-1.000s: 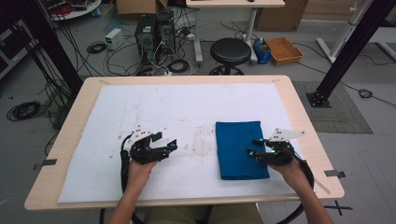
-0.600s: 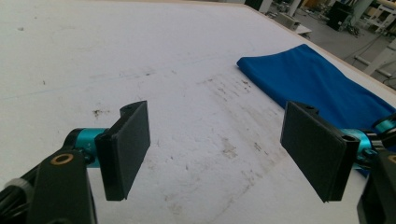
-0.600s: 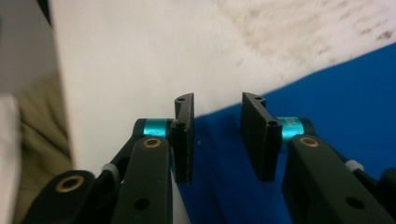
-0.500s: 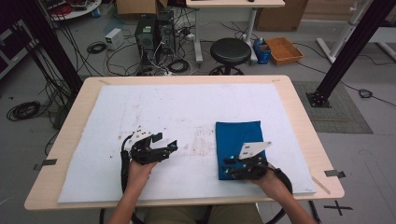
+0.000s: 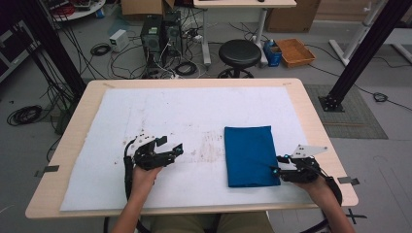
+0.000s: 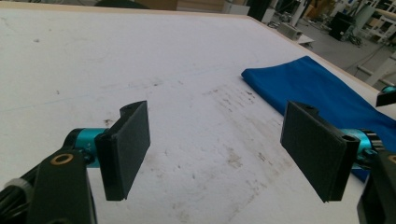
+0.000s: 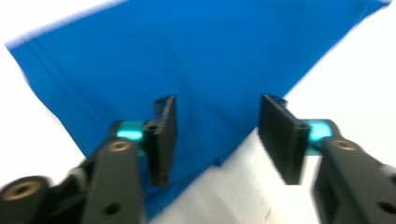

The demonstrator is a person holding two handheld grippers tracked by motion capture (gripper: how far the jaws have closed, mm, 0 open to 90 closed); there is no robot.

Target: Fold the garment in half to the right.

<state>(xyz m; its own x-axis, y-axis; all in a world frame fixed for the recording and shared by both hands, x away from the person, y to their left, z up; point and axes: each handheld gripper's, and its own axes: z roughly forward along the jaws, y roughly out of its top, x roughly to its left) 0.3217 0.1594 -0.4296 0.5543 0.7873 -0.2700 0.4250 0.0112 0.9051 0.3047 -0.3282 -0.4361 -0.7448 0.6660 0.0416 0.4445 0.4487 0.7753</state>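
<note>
A blue folded cloth [image 5: 250, 155] lies flat on the white sheet [image 5: 184, 116], right of the table's middle. My right gripper [image 5: 277, 164] is at the cloth's near right corner. Its jaws have just been opening and stand open over the cloth's edge [image 7: 187, 56], with nothing pinched between the pads; the right gripper [image 7: 217, 135] points at the blue fabric. My left gripper [image 5: 171, 144] rests open on the sheet left of the cloth, apart from it. In the left gripper view the left gripper [image 6: 217, 149] stands wide open with bare sheet between the jaws and the cloth [image 6: 317, 88] off to the right.
Brownish stains [image 5: 209, 145] mark the sheet between the grippers. The wooden table's rim [image 5: 194, 82] frames the sheet. Beyond the far edge stand a black stool [image 5: 239, 54], computer towers [image 5: 158, 34], floor cables and an orange crate [image 5: 295, 52].
My right gripper, which sat over the cloth's near edge half a second ago, has moved back right to the cloth's near right corner. The left gripper and the cloth have kept still.
</note>
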